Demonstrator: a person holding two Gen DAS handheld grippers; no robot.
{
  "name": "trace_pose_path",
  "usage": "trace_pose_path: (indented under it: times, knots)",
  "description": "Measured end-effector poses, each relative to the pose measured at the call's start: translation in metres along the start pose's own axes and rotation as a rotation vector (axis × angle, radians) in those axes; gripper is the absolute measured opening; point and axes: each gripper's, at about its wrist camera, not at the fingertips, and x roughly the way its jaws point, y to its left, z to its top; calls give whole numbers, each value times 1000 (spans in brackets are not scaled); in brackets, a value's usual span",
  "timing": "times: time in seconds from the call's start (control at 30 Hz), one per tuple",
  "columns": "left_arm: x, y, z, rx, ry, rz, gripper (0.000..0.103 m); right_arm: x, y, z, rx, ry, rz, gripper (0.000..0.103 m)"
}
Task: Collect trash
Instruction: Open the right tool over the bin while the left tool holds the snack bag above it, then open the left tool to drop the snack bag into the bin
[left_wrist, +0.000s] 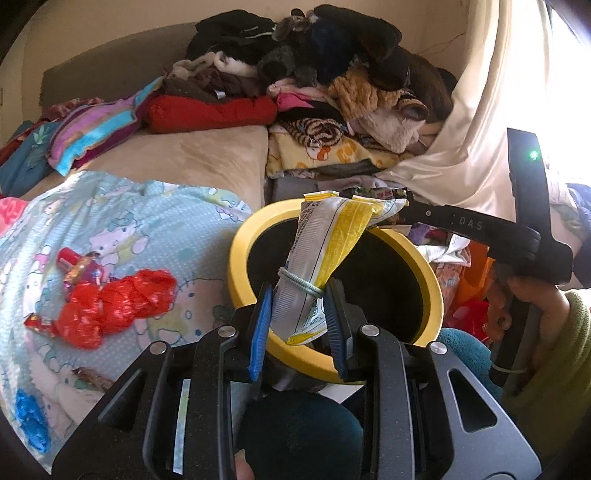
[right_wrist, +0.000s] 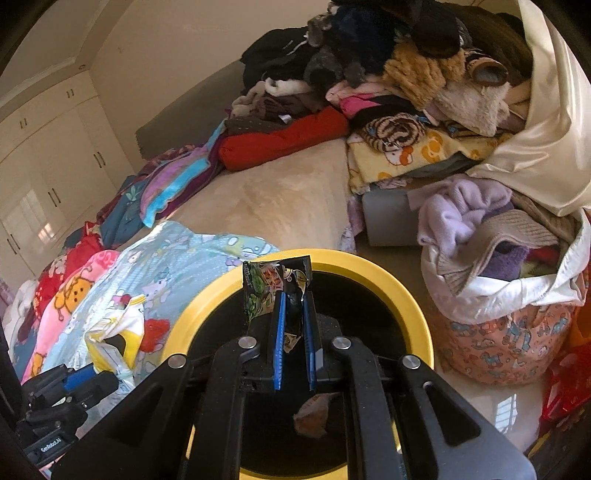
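My left gripper (left_wrist: 300, 295) is shut on a white and yellow snack packet (left_wrist: 325, 251) bound with a rubber band, held over the near rim of the yellow bin (left_wrist: 240, 251). My right gripper (right_wrist: 294, 295) is shut on a dark green snack wrapper (right_wrist: 273, 284) above the open mouth of the same bin (right_wrist: 369, 273). A crumpled brown wrapper (right_wrist: 314, 413) lies inside the bin. A crumpled red plastic bag (left_wrist: 110, 306) and a small red wrapper (left_wrist: 79, 266) lie on the light blue bedsheet (left_wrist: 147, 229) at the left. The right gripper's body (left_wrist: 461, 221) shows in the left wrist view.
A heap of clothes (left_wrist: 314, 74) covers the back of the bed. A cream curtain (left_wrist: 480, 110) hangs at the right. A bag of clothes (right_wrist: 498, 258) stands right of the bin. White wardrobes (right_wrist: 48, 155) line the left wall.
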Motion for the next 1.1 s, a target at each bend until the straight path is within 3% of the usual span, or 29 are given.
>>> trace_pose_path:
  times: [0.73,0.8,0.97,1.1]
  knots:
    - [50,-2,9,-58,54,-47,25,19,-22,-8,34,64,-54,13]
    - [49,0,10,-69,45,-47,49,20,-22,-8,35,68,-56,29]
    - [39,4,12,-87,9,-18,87,17,-17,-7,24,46,-61,46]
    - [26,7,14,-94,-26,-4,92,12,-12,-5,26,21,-42,55]
